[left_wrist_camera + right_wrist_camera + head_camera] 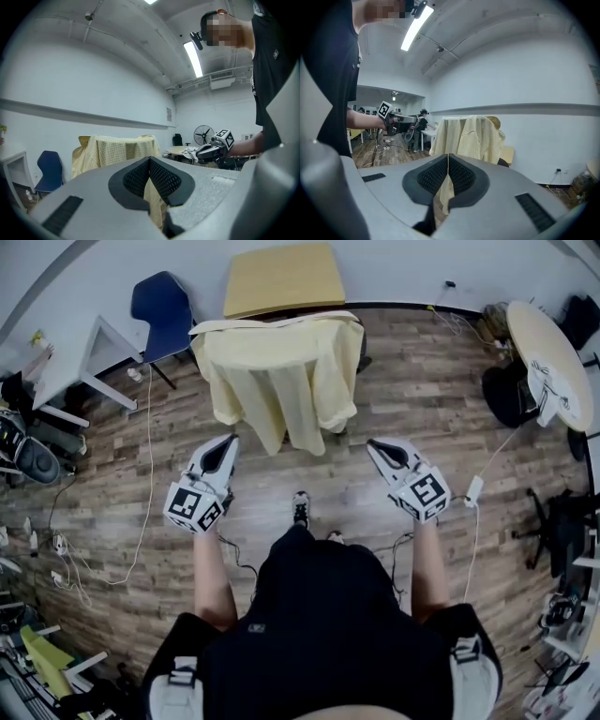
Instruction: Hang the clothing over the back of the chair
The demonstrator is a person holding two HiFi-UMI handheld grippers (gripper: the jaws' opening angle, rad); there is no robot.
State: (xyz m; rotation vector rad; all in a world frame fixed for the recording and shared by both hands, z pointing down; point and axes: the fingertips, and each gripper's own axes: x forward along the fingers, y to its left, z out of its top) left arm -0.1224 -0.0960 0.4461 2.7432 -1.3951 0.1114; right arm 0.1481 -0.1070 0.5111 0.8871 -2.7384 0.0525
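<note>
A pale yellow checked shirt (281,371) hangs draped over the back of a chair, which it covers almost wholly; only a dark edge of the chair (363,345) shows. My left gripper (228,442) hovers just short of the shirt's lower left hem, shut and empty. My right gripper (376,445) hovers off the lower right hem, also shut and empty. In the left gripper view the pads (161,180) meet at the tip, with the shirt (117,152) beyond and apart. The right gripper view shows the same: shut jaws (448,156), the shirt (471,138) behind.
A wooden desk (281,277) stands behind the chair, a blue chair (164,310) and a white table (70,357) at the left, a round table (553,357) at the right. Cables (145,474) trail over the wood floor. My shoe (300,508) is between the grippers.
</note>
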